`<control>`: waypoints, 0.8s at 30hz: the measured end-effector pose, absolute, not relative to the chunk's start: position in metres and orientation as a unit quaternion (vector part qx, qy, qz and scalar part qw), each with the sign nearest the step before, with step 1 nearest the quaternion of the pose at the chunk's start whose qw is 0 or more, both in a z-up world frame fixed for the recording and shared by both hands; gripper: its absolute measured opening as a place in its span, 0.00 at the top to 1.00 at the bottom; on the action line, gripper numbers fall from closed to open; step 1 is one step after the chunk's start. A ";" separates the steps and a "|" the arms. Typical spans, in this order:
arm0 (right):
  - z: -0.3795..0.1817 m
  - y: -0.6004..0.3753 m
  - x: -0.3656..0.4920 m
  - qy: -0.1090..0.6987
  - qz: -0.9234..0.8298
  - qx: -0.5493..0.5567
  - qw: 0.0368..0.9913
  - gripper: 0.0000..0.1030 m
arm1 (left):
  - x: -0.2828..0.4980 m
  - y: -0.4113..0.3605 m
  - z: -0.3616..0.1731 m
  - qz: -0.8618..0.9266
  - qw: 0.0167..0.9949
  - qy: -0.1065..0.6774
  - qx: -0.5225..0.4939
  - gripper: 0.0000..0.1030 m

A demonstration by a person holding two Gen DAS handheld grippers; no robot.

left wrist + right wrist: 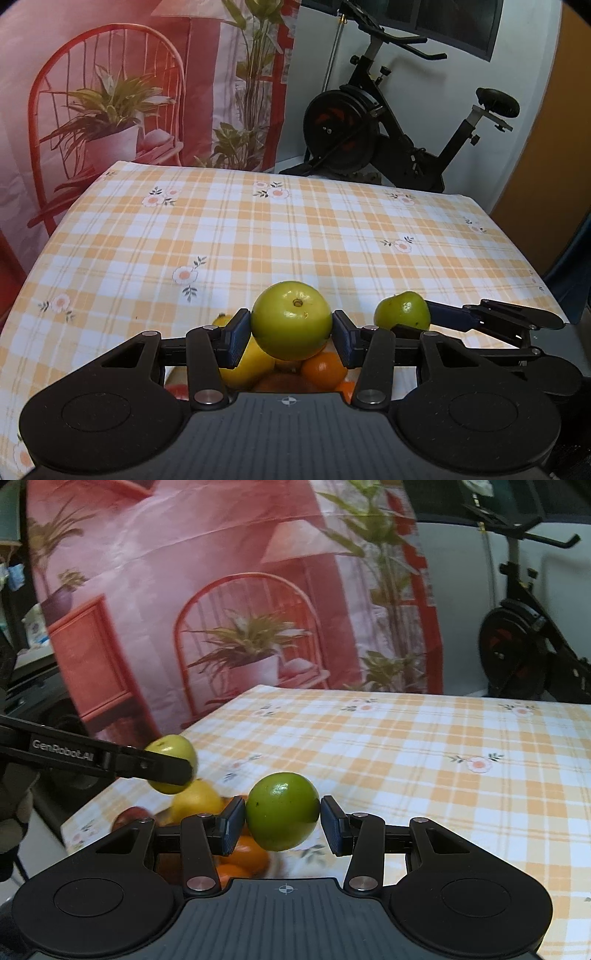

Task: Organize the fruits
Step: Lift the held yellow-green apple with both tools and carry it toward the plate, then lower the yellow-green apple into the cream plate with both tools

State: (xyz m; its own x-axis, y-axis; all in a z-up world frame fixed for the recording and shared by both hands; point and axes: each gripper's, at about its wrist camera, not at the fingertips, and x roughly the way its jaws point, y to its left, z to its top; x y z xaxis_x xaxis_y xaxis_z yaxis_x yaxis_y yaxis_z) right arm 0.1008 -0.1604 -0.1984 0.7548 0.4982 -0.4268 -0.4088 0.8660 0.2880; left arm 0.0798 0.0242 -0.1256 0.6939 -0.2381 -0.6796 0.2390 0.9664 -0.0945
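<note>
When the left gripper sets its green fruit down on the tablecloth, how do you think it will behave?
The green fruit is round and glossy, so it will probably roll on the flat tablecloth unless released gently. The left gripper pinches it only at its sides, so the smooth skin might slip. It looks firm, keeping its shape between the pads.

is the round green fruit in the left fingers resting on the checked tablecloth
No, the round green fruit is clamped between the left fingers, lifted above the orange-checked tablecloth.
</note>
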 end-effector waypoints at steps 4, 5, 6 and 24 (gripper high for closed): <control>-0.195 -0.149 0.089 0.258 0.262 0.076 0.927 0.60 | 0.068 0.029 -0.126 -0.130 0.922 0.364 -0.004 0.51; -0.195 -0.146 0.087 0.261 0.267 0.072 0.925 0.60 | 0.066 0.030 -0.126 -0.129 0.922 0.364 -0.005 0.51; -0.194 -0.143 0.085 0.264 0.272 0.068 0.923 0.60 | 0.064 0.032 -0.126 -0.129 0.923 0.364 -0.006 0.51; -0.205 -0.105 0.055 0.314 0.302 0.039 0.899 0.60 | 0.027 0.045 -0.138 -0.139 0.924 0.356 -0.007 0.51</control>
